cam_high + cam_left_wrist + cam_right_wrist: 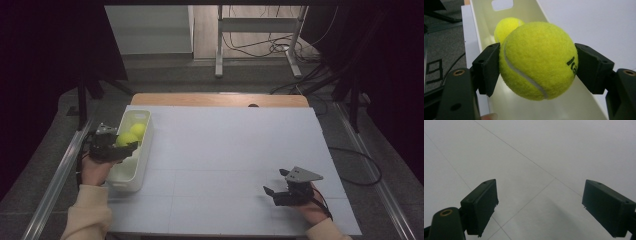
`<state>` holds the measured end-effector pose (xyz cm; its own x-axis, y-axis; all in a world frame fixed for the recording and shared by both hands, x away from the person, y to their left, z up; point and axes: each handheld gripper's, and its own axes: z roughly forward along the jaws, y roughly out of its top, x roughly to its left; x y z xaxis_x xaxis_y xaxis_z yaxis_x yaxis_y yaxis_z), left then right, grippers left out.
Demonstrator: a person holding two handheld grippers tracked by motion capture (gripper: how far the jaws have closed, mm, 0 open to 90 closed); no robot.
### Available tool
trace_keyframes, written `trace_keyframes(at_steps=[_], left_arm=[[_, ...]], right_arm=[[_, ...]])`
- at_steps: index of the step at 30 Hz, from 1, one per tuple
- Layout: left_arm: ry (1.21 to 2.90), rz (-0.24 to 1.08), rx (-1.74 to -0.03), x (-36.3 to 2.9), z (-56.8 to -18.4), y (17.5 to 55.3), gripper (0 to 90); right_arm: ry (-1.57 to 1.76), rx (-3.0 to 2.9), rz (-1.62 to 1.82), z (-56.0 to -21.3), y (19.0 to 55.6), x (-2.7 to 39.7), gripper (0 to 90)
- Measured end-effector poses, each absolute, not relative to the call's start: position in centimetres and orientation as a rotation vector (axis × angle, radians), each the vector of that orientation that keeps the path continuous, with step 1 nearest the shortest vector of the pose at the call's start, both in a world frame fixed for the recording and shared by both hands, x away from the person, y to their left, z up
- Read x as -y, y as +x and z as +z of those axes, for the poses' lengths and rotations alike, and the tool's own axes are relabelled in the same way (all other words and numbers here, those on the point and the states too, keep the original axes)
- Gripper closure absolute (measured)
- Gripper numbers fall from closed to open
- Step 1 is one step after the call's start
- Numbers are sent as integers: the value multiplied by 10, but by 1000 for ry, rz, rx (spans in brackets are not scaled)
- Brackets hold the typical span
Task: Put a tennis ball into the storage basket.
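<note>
Clamped on a fuzzy yellow-green tennis ball (538, 60), the left gripper (118, 146) holds it just above the white bin (131, 176) at the desk's left edge, where a second ball (138, 130) lies. The right gripper (278, 186) rests spread wide near the front right corner. This looks like the drop-off step: next, lower slightly and release into the bin.
</note>
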<state>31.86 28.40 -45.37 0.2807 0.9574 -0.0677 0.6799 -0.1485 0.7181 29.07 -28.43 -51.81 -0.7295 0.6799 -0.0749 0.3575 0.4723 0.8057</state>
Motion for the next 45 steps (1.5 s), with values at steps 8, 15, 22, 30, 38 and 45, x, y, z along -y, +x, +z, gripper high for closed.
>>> trace_keyframes(at_steps=[8,15,22,30,38,45], left_arm=[[1925,535,-1474,-283,-455,320,267],[1903,559,-1501,-283,-454,321,230],[1884,587,-1485,-283,-446,317,114],[1899,581,-1438,-274,-440,315,119],[1861,569,-1371,-268,-432,310,121],[1818,565,-1279,-255,-424,305,130]], right_arm=[[872,-2340,1135,-518,291,284,136],[872,-2340,1135,-518,291,284,137],[871,-2340,1136,-518,291,284,136],[870,-2341,1134,-518,291,284,137],[870,-2340,1134,-518,290,284,137],[875,-2337,1141,-518,291,284,137]])
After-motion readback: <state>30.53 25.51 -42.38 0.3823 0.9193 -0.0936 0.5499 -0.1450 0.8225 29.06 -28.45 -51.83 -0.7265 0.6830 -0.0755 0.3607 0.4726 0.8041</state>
